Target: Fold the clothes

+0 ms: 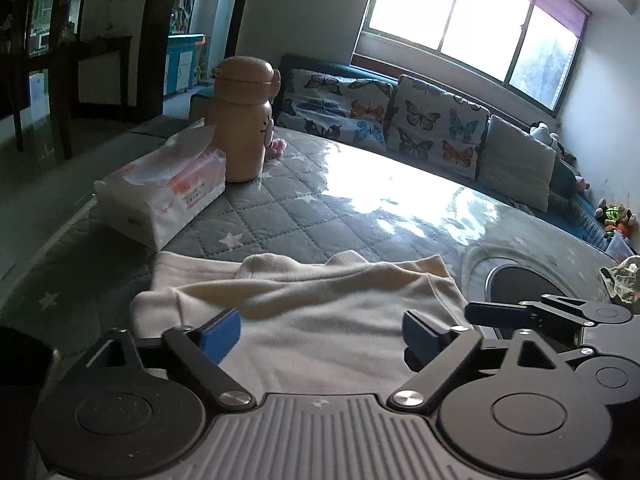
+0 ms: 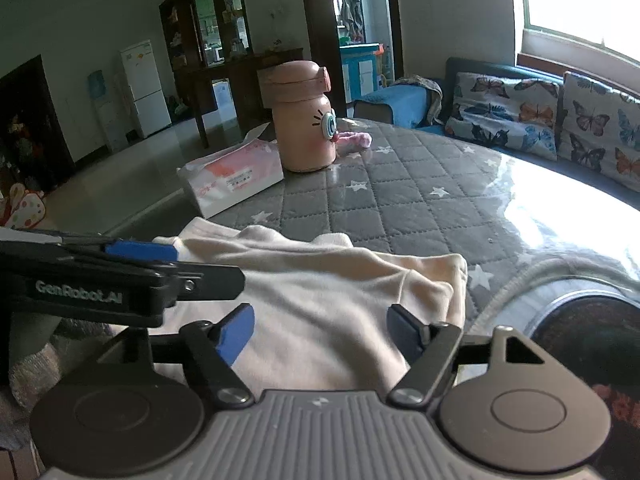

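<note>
Left wrist view: a cream garment (image 1: 320,320) is seen spread on the quilted desk (image 1: 280,216) — both the left gripper (image 1: 320,336) and right gripper (image 2: 320,332) are held wide open over it, empty; a pink bottle (image 1: 242,120) stands at 11 o'clock.

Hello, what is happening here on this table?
A person holds a gripper in each hand over a cream garment lying on the quilted table cover. The left gripper and the right gripper are both open above the cloth, gripping nothing. A pink bottle and tissue pack stand behind.
</note>
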`<state>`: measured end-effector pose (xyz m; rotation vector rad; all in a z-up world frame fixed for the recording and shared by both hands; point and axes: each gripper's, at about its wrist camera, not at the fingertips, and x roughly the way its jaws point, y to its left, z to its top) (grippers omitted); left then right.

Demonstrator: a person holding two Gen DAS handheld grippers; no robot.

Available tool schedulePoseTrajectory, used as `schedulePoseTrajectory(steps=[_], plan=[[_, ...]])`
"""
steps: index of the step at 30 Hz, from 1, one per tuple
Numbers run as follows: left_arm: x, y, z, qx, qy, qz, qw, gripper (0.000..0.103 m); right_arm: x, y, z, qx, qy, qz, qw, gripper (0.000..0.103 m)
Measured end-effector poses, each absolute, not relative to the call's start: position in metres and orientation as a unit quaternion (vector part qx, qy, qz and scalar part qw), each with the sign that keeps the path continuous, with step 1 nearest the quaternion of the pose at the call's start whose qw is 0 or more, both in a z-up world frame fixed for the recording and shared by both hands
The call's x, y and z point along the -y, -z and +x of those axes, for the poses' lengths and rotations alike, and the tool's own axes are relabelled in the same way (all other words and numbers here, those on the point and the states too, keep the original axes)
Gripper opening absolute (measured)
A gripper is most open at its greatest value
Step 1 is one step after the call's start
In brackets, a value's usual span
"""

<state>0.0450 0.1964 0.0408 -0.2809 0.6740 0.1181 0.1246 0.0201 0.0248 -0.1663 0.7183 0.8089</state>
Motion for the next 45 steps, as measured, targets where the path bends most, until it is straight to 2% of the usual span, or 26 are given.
schedulePoseTrajectory(steps=[5,16,45], plan=[[-0.189,-0.043,0.026,-0.315,-0.063,-0.135,0.937,0.103,-0.009,-0.027,0.107,-0.334,-0.386,-0.080,0.856,0.087],[-0.171,-0.044,0.001,-0.301,-0.060,-0.140,0.941,0.103,0.007,-0.032,0.074,-0.305,-0.388,-0.091,0.865,0.103],[-0.164,-0.029,-0.032,-0.314,-0.093,-0.149,0.933,0.103,0.027,-0.016,0.046,-0.306,-0.382,-0.103,0.866,0.103]])
